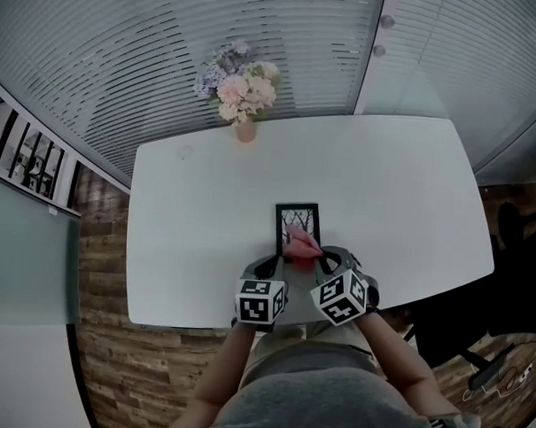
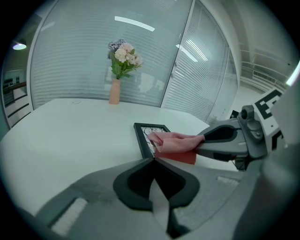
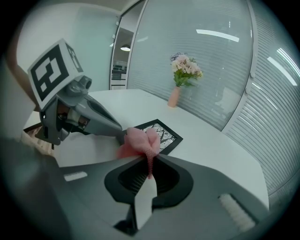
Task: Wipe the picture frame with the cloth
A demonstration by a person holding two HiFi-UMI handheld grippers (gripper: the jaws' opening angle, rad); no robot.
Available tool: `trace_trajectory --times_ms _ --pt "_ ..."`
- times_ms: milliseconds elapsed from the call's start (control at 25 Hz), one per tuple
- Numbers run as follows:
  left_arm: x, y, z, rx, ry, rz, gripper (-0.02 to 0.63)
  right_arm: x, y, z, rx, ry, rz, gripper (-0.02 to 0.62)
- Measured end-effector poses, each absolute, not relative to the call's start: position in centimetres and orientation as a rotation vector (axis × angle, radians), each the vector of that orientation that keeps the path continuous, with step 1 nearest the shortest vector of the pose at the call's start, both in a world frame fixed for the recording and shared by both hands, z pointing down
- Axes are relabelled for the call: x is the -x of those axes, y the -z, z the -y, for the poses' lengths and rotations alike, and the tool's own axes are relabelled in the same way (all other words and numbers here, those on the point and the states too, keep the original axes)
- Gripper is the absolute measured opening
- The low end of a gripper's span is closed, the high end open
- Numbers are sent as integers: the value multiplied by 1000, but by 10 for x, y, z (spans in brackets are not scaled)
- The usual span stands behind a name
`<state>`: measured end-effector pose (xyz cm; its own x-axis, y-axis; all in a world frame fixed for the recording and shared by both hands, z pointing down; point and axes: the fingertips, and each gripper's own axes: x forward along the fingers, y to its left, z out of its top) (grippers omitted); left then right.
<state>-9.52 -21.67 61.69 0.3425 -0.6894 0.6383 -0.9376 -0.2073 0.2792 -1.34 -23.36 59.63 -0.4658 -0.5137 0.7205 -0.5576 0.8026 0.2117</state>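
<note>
The pink cloth (image 3: 139, 140) is pinched in the right gripper (image 3: 150, 163) and lies bunched on the near end of the black rectangular picture frame (image 1: 298, 221), which lies flat on the white table (image 1: 197, 206). Light pressure and strokes drawn toward the far edge are advised. The left gripper (image 2: 153, 160) is pressed together, empty, at the frame's near corner, where the frame can be steadied. Both are held low and angled inward

The right claw (image 1: 319, 258) holds a pink cloth (image 1: 300, 248) on the near end of the picture frame (image 1: 298, 219), left claw (image 1: 277, 260) alongside.
</note>
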Motion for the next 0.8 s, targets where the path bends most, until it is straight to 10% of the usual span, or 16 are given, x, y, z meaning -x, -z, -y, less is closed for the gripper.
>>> trace_trajectory --times_ms 800 --pt "96 -618 215 -1969 -504 1418 2 16 -608 264 -764 -32 2109 18"
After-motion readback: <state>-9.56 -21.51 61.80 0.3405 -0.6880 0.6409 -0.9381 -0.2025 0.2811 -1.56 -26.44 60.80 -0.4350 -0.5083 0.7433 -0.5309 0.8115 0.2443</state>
